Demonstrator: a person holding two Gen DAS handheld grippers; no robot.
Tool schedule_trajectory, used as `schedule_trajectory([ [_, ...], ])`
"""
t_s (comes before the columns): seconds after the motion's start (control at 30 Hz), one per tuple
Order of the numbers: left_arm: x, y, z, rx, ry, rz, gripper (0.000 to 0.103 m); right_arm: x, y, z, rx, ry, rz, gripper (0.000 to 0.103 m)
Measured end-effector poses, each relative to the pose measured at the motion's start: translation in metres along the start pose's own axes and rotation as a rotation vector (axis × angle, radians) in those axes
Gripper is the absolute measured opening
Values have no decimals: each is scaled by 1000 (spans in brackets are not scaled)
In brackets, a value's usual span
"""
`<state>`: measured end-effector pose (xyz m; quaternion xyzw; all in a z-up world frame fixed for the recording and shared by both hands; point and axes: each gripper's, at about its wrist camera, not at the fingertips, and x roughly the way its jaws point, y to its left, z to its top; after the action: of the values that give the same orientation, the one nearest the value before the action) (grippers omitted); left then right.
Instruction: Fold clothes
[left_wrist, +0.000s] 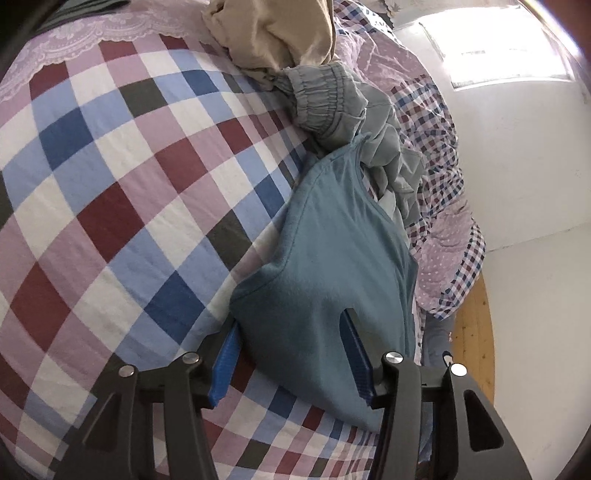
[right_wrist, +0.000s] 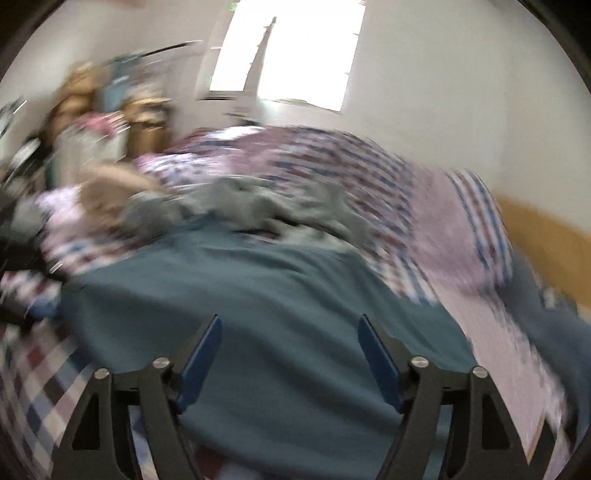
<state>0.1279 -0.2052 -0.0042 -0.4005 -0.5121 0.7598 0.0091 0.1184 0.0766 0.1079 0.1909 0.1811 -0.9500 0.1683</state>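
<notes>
In the left wrist view, the teal T-shirt lies on the checked bed sheet, and its near edge hangs over the left gripper. The cloth covers most of both blue fingers, so their tips are hard to see. The jaws stand partly open with a fold of the shirt between them, and the right finger shows through a slit in the fabric. Whether the pads press on the cloth I cannot tell; it looks draped and loose. Behind the shirt lie grey trousers with an elastic waistband, touching a beige garment that is cut off at the top edge. A crumpled small-checked quilt lies to the right, beside the white wall.

The right wrist view is strongly blurred. The right gripper has its jaws wide apart, and nothing is held between the fingers. The teal T-shirt lies spread under and ahead of it on the bed. The grey trousers lie beyond, only as a smear. Objects at the far left cannot be identified. A bright window is at the top.
</notes>
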Motion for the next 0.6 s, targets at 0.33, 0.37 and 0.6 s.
schedule_trajectory([
  [0.33, 0, 11, 5, -82, 47, -82, 56, 1, 120, -16, -402, -81, 199, 86],
  [0.37, 0, 11, 6, -89, 53, -94, 56, 2, 127, -18, -431, -84, 198, 86],
  [0.6, -7, 1, 8, -92, 99, -176, 56, 16, 152, -24, -542, -74, 180, 86],
])
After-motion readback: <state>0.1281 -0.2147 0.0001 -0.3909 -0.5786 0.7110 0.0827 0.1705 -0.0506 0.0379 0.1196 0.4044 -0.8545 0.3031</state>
